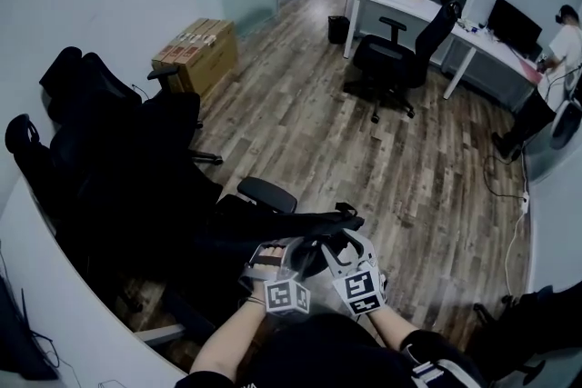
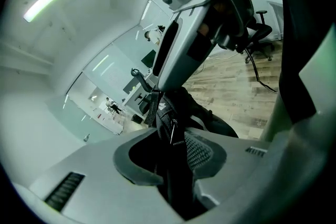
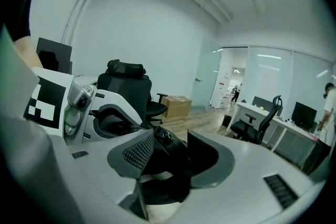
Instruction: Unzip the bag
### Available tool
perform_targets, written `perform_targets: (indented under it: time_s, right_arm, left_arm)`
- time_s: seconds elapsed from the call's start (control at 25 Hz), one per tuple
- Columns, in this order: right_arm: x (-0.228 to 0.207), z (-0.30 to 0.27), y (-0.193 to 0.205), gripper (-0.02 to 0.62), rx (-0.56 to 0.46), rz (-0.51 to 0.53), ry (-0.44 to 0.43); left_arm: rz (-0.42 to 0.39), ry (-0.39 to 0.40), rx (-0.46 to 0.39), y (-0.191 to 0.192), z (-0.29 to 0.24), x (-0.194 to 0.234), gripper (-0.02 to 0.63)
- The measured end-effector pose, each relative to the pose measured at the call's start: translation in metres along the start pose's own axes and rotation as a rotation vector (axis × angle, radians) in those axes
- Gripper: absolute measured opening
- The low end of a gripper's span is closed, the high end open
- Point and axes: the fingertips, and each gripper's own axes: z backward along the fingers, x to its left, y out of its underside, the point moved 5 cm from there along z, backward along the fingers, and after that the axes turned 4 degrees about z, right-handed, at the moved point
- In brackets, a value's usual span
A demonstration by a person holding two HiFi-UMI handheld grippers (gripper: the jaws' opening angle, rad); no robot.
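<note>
The black bag (image 1: pixel 305 225) hangs close in front of me, low in the head view, with both grippers on it side by side. My left gripper (image 1: pixel 273 252) is shut on a fold of black bag fabric (image 2: pixel 176 165), and a small metal zipper pull (image 2: pixel 172 128) hangs just beyond its pads. My right gripper (image 1: pixel 342 246) has a thick black part of the bag (image 3: pixel 168 157) filling the gap between its jaws, against the mesh pad (image 3: pixel 139 152). The zipper line itself is hidden in the dark fabric.
Black office chairs (image 1: pixel 118 150) crowd the left, one armrest (image 1: pixel 268 194) just beyond the bag. A cardboard box (image 1: pixel 195 50) stands by the far wall. A white desk (image 1: pixel 409 0) with a chair (image 1: pixel 396 64) is at the back right, where a person (image 1: pixel 555 59) stands. Wooden floor (image 1: pixel 427 186) stretches ahead.
</note>
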Motion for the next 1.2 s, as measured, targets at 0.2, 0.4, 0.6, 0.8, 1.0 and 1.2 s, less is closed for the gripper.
perform_targets:
  time_s: [0.2, 0.4, 0.6, 0.8, 1.0, 1.2]
  right_arm:
    - [0.006, -0.007, -0.009, 0.206, 0.017, 0.117, -0.011]
    - [0.012, -0.013, -0.013, 0.206, 0.069, 0.324, -0.004]
    - [0.021, -0.021, -0.012, 0.159, 0.103, 0.563, -0.055]
    - [0.024, -0.026, -0.014, 0.107, 0.083, 0.605, -0.067]
    - [0.007, -0.023, -0.02, 0.089, -0.043, 0.197, -0.118]
    - [-0.015, -0.018, -0.01, 0.084, -0.218, -0.471, -0.198]
  left_arm:
    - [0.004, 0.0, -0.002, 0.004, 0.002, 0.002, 0.126]
    - [-0.001, 0.012, 0.0, 0.008, -0.004, 0.002, 0.126]
    - [-0.004, 0.02, 0.01, 0.011, -0.008, 0.002, 0.126]
    - [-0.002, 0.022, 0.017, 0.014, -0.01, 0.006, 0.126]
    - [0.02, 0.016, 0.003, 0.018, -0.01, 0.012, 0.126]
    - [0.063, 0.003, 0.007, 0.02, -0.008, 0.019, 0.126]
